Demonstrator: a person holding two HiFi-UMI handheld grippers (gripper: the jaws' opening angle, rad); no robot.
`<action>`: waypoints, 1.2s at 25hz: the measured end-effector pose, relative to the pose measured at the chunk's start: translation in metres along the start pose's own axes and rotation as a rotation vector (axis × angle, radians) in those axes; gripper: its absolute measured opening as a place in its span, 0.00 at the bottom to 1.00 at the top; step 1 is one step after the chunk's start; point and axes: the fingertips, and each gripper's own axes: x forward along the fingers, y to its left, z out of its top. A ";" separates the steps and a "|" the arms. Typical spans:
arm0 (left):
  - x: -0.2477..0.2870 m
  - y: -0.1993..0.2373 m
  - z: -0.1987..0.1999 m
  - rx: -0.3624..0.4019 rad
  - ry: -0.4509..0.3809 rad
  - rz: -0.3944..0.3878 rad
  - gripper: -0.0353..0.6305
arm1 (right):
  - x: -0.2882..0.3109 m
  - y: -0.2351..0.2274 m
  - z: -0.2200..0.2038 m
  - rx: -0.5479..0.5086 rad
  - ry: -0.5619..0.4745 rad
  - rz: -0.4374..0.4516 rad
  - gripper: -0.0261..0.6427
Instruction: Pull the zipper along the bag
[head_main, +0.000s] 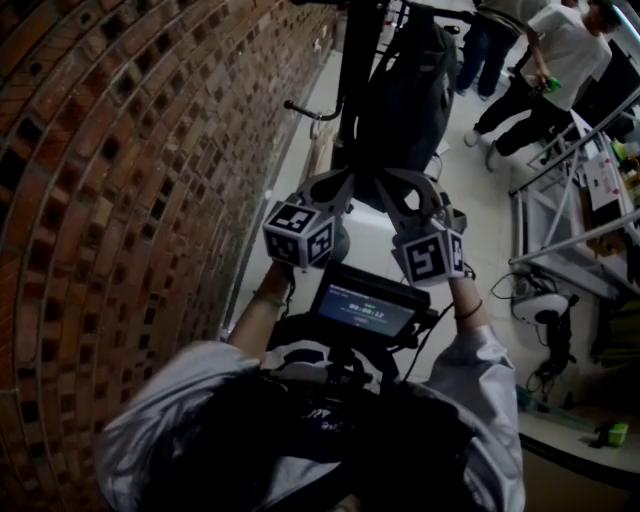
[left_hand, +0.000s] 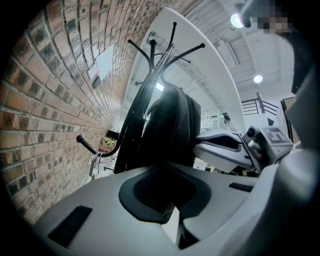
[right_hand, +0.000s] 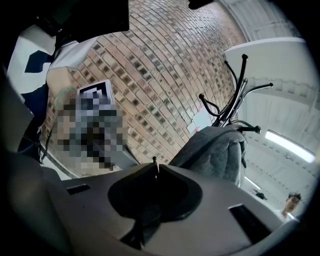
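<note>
The bag (head_main: 408, 100) hung from a coat stand (left_hand: 131, 135) straight ahead of both tongs. The right tongs (right_hand: 155, 169) were closed on a thin metal zipper pull (right_hand: 155, 161), its tip poking up between the jaws, with grey bag fabric rising just beyond. The left tongs (left_hand: 167, 167), close beside the right pair, were pinched shut on the bag's dark fabric. A brick wall (head_main: 130, 200) ran along to the left of the left tongs.

Dark grey bag (head_main: 412, 95), hanging on coat rack (head_main: 358, 70) — thin zipper pull (right_hand: 155, 161)
</note>
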 end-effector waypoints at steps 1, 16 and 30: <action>0.000 0.000 0.000 -0.001 0.001 0.000 0.06 | 0.000 0.001 -0.001 0.010 -0.002 0.001 0.08; 0.000 -0.001 -0.001 -0.002 0.005 -0.003 0.06 | 0.006 0.034 -0.037 0.053 0.041 0.077 0.08; 0.000 0.001 -0.008 -0.004 0.022 0.002 0.06 | 0.012 0.040 -0.050 0.121 0.067 0.043 0.08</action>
